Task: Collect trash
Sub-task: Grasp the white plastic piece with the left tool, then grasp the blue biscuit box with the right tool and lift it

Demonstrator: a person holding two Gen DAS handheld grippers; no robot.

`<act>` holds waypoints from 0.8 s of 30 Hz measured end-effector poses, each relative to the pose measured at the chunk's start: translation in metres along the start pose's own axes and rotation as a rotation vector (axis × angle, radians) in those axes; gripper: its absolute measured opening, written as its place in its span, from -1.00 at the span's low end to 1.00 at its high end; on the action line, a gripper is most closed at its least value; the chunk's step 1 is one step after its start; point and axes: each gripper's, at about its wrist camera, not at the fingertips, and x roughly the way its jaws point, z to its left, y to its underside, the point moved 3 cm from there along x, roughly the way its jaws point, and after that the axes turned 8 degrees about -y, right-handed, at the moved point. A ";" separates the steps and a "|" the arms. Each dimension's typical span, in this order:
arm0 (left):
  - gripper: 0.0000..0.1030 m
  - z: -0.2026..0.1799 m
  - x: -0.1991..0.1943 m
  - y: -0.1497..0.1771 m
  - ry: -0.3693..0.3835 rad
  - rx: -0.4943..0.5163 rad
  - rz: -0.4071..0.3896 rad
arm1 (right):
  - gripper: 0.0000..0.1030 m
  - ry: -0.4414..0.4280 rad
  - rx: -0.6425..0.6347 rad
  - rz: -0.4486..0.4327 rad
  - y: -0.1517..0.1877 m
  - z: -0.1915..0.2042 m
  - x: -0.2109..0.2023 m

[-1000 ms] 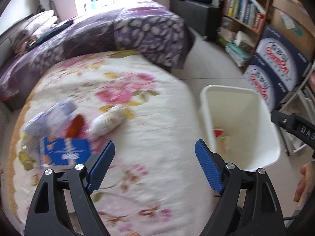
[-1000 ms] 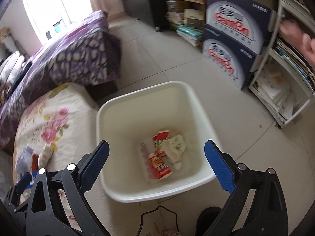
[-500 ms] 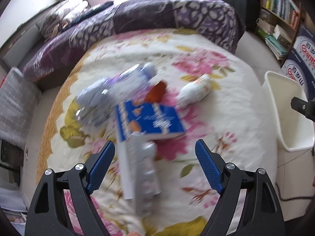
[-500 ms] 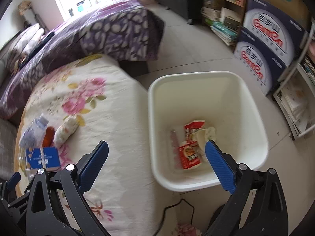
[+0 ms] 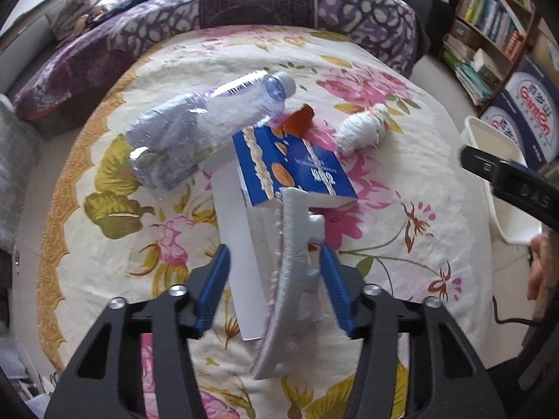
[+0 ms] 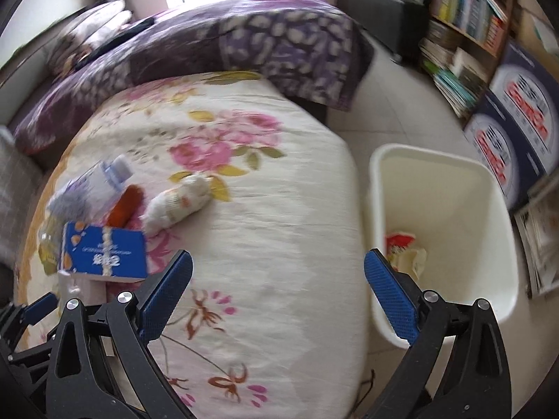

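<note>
On the floral bedspread (image 5: 401, 230) lie a crushed clear plastic bottle (image 5: 206, 122), a blue box (image 5: 290, 164), an orange scrap (image 5: 298, 120), a white wad (image 5: 363, 127) and a silver wrapper (image 5: 293, 279) over a white sheet (image 5: 234, 244). My left gripper (image 5: 276, 286) straddles the silver wrapper, its jaws narrowed around it with small gaps at both pads. My right gripper (image 6: 276, 296) is open and empty over the bed, between the trash pile and the white bin (image 6: 496, 209). The blue box (image 6: 104, 251), bottle (image 6: 91, 188) and wad (image 6: 178, 202) also show in the right wrist view.
The bin holds red and white wrappers (image 6: 405, 248) and stands on the tiled floor right of the bed. Blue cartons (image 6: 517, 118) and a bookshelf (image 6: 464, 28) stand behind it. A purple blanket (image 5: 244, 3) lies at the bed's far end.
My left gripper swung from the bin side to the trash pile, came down over the silver wrapper and narrowed its jaws. My right gripper swung left from above the bin toward the bed.
</note>
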 end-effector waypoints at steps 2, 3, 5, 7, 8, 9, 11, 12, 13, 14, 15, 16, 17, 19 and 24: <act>-0.47 0.004 0.004 0.002 0.038 -0.001 0.009 | 0.84 -0.031 -0.051 -0.002 0.000 0.014 0.005; -0.63 0.007 0.004 0.003 0.064 -0.011 0.015 | 0.84 -0.047 -0.072 -0.001 0.001 0.019 0.007; -0.75 0.016 0.001 0.004 0.119 -0.040 0.016 | 0.84 -0.085 -0.126 -0.002 0.001 0.034 0.013; -0.77 0.026 -0.006 0.003 0.149 -0.065 0.003 | 0.84 -0.135 -0.197 -0.017 0.002 0.052 0.014; -0.80 0.031 -0.010 0.002 0.156 -0.077 -0.005 | 0.84 -0.155 -0.229 -0.022 0.004 0.061 0.015; -0.80 0.038 -0.015 0.001 0.156 -0.091 -0.015 | 0.84 -0.176 -0.274 -0.027 0.005 0.071 0.015; -0.80 0.052 -0.022 -0.001 0.151 -0.122 -0.028 | 0.84 -0.223 -0.352 -0.029 0.010 0.091 0.017; -0.80 0.061 -0.025 -0.002 0.150 -0.144 -0.035 | 0.84 -0.244 -0.385 -0.026 0.013 0.100 0.017; -0.80 0.070 -0.027 -0.003 0.146 -0.165 -0.042 | 0.84 -0.264 -0.417 -0.022 0.016 0.109 0.017; -0.80 0.076 -0.028 -0.003 0.140 -0.181 -0.049 | 0.84 -0.285 -0.453 -0.015 0.020 0.120 0.019; -0.80 0.085 -0.030 -0.003 0.133 -0.201 -0.056 | 0.85 -0.298 -0.484 -0.010 0.023 0.129 0.020; -0.80 0.092 -0.030 -0.004 0.133 -0.220 -0.059 | 0.86 -0.303 -0.504 -0.008 0.026 0.136 0.021; -0.80 0.100 -0.030 -0.003 0.132 -0.242 -0.060 | 0.86 -0.303 -0.533 -0.010 0.029 0.145 0.023; -0.80 0.109 -0.028 -0.002 0.129 -0.263 -0.060 | 0.86 -0.291 -0.572 -0.016 0.032 0.158 0.025; -0.80 0.119 -0.023 0.005 0.124 -0.271 -0.048 | 0.86 -0.254 -0.613 -0.013 0.034 0.177 0.039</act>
